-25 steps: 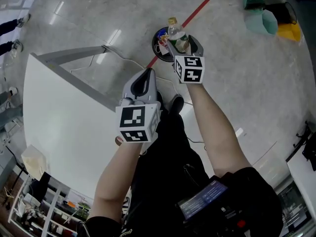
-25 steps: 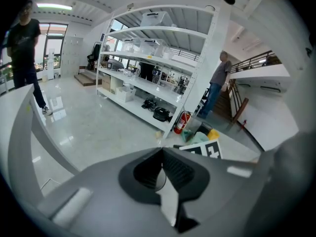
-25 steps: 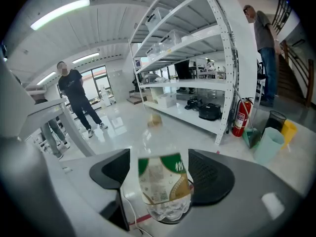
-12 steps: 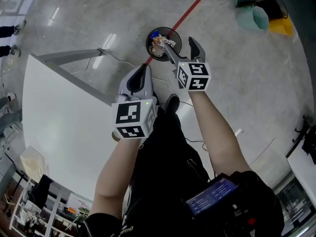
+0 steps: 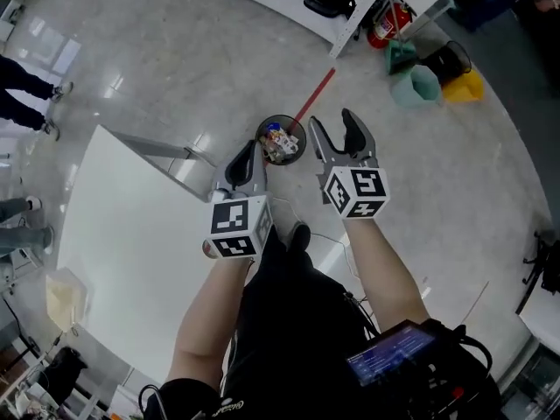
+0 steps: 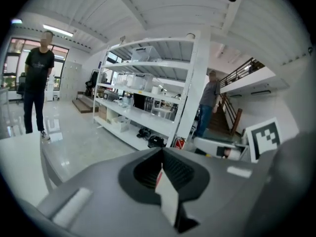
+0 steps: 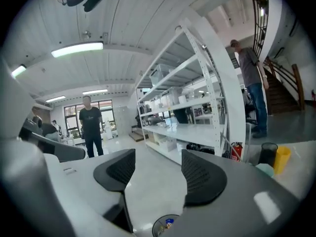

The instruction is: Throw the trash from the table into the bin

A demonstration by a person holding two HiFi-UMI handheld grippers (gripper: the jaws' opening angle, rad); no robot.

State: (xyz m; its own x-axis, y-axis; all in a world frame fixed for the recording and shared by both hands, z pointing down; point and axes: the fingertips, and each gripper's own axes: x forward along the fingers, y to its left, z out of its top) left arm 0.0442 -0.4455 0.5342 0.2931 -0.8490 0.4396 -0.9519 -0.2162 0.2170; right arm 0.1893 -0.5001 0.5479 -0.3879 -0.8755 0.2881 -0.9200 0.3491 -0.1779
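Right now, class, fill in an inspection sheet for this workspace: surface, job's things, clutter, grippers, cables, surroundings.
Surface: white table; no trash seen on its visible part.
Job's things: round bin on the floor, with trash inside.
Clutter: green and yellow containers on the floor further off.
Grippers: left gripper has its jaws together; right gripper has its jaws apart, just closed partway, with nothing between them.
Cables: thin cable on the floor near the person's shoes.
Surroundings: white shelving, fire extinguisher, person standing.
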